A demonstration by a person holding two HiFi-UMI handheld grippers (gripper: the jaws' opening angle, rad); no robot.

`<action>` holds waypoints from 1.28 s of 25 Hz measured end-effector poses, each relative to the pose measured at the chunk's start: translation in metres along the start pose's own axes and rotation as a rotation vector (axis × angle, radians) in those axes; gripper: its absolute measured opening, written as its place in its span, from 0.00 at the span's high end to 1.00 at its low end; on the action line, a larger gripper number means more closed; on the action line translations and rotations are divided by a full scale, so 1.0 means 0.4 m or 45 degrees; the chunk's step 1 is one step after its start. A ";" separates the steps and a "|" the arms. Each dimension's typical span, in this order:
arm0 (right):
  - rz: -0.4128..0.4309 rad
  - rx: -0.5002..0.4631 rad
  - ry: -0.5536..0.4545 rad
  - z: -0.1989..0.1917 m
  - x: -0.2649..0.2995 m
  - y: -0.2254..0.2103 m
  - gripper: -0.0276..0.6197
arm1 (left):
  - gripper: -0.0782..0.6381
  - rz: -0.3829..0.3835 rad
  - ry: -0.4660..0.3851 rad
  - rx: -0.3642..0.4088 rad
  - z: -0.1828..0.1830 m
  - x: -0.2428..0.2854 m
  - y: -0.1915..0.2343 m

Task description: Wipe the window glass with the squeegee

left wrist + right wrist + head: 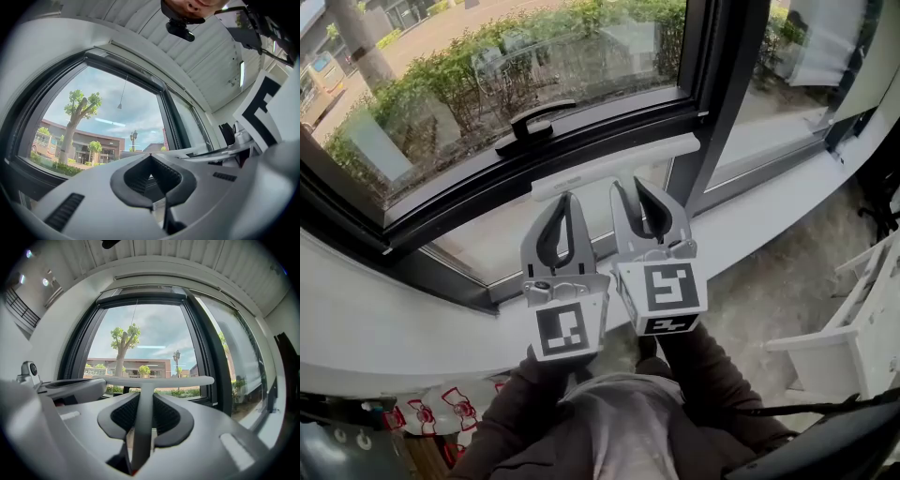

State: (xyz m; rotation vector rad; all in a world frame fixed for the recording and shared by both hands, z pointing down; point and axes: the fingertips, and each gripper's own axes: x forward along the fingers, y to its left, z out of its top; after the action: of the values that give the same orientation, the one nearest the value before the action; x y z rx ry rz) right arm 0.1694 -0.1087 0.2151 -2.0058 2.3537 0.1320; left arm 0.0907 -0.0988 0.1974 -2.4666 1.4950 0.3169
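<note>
You are clamping your right hand-held gripper (636,192) on the squeegee (614,164) by its handle, holding the blade level before the window glass (487,75) - likely so its whole edge meets the pane. Your left hand-held gripper (561,202) is hovering alongside, clenched on nothing.

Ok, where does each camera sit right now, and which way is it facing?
Head view: on the person's head, looking steeply down at the sill, left gripper and right gripper; sleeves show.
Left gripper view: rides the left gripper, faces the window glass along its closed, empty jaws; the right gripper's marker cube shows.
Right gripper view: rides the right gripper, faces the glass, jaws clamped on the squeegee.
Shared: head and right gripper views both show the squeegee.
</note>
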 end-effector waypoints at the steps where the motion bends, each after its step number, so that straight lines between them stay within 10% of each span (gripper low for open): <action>1: 0.005 -0.001 -0.004 0.004 0.003 -0.010 0.83 | 0.89 0.007 -0.004 0.009 0.003 0.010 -0.006; 32: 0.236 -0.034 -0.231 0.289 0.251 -0.240 0.83 | 0.89 0.259 -0.192 0.146 0.195 0.382 -0.042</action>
State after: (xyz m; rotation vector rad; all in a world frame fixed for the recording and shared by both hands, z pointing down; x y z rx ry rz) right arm 0.2459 -0.2116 0.0877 -1.7018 2.4268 0.3382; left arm 0.1703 -0.1948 0.0781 -2.1565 1.6527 0.4313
